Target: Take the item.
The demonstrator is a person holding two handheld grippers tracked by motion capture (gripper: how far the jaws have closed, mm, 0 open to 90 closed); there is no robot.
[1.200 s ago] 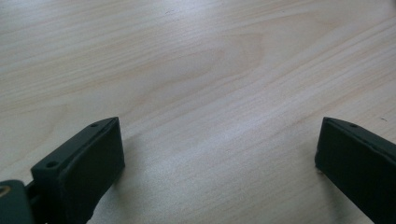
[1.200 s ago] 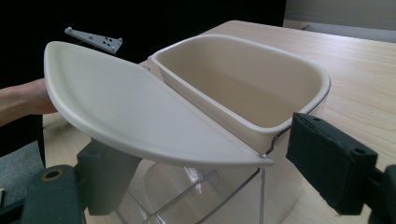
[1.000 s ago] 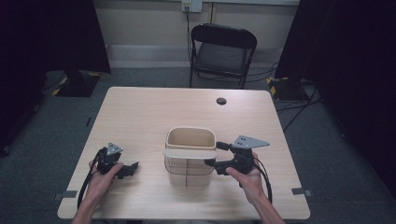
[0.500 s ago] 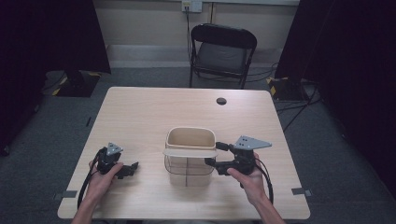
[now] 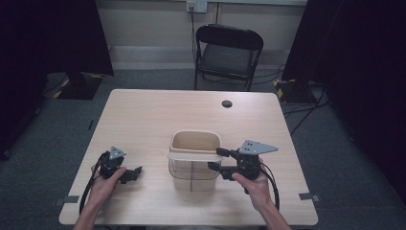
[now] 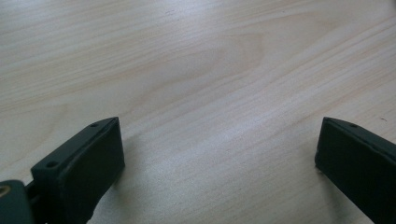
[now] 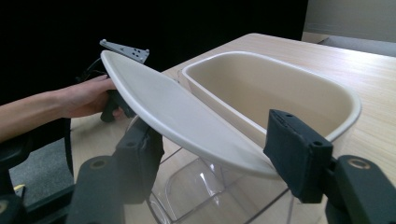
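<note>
Your right gripper (image 7: 212,154) has just been closing its jaws around the near end of the lid (image 7: 177,112), which lies between them; whether the pads already press on it I cannot tell. The lid sits tilted across the near rim of the bin (image 5: 194,163), which stands mid-bench (image 5: 158,110), so it is neither seated nor lifted clear. By my reading you are at the grasp itself, with the lid's placing left to do. The bin's cream inner tub (image 7: 266,88) looks empty, as does the clear lower part. Your left gripper (image 5: 125,173) rests wide open on the bench, holding nothing.
</note>
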